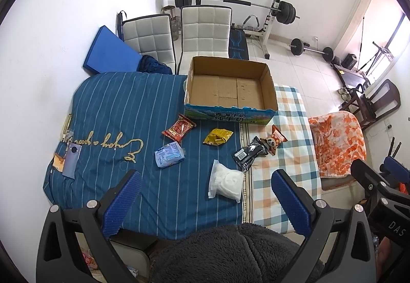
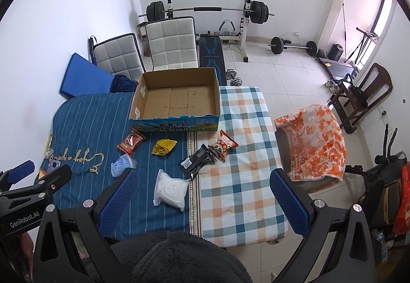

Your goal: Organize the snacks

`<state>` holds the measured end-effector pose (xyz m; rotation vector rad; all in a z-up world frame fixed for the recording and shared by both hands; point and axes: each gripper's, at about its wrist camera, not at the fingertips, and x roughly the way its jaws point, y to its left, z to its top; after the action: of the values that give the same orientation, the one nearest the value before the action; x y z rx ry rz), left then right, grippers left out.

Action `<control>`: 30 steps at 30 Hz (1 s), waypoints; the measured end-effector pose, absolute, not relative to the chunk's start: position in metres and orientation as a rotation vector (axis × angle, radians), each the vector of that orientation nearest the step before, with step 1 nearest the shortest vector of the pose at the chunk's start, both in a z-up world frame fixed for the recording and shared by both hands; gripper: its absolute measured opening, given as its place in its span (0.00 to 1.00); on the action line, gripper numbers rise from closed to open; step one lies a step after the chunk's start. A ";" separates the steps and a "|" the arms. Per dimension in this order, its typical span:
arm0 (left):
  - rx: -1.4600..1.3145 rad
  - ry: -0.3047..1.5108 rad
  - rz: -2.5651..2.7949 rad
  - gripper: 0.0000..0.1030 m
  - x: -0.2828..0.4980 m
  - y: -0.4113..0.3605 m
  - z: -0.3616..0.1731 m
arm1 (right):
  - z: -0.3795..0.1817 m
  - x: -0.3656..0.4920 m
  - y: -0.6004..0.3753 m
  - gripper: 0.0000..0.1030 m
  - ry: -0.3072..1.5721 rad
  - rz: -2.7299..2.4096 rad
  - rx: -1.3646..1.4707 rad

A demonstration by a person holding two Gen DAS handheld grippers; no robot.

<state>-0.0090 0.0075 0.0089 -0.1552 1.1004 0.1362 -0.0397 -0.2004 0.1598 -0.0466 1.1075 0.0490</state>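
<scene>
Snacks (image 1: pixel 225 181) lie scattered, black packet (image 1: pixel 248 153) diagonal toward box (image 1: pixel 229 88); both grippers' fingers spread.

From my feed: navy blanket (image 1: pixel 115 108) with thin pale stripes and gold script, next to a blue, orange and white checked cloth (image 1: pixel 289 155). I see snack packs in red (image 1: pixel 179 128), yellow (image 1: pixel 217 136), pale blue (image 1: pixel 169 155), black (image 1: pixel 248 153) and white (image 1: pixel 226 181). Brown cardboard box (image 1: pixel 267 83), blue printed front.

Black frames with silver screws carry blue ribbed fingers (image 1: pixel 125 203); dark fleece garment (image 2: pixel 176 257).
</scene>
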 end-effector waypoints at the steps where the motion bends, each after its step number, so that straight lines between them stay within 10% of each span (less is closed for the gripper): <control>1: -0.155 1.100 0.136 1.00 -0.009 0.007 0.009 | 0.160 -0.038 -0.200 1.00 1.106 0.051 -0.047; 18: -0.142 1.130 0.144 1.00 0.000 0.011 -0.010 | 0.138 -0.038 -0.208 1.00 1.143 0.026 -0.007; 30: -0.085 1.454 0.016 1.00 0.075 -0.032 -0.176 | -0.028 0.010 -0.257 1.00 1.421 -0.054 0.027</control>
<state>0.0755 -0.0323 -0.1762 -0.0847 1.4535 0.0161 0.0096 -0.2572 -0.0281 0.0267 1.4212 -0.0543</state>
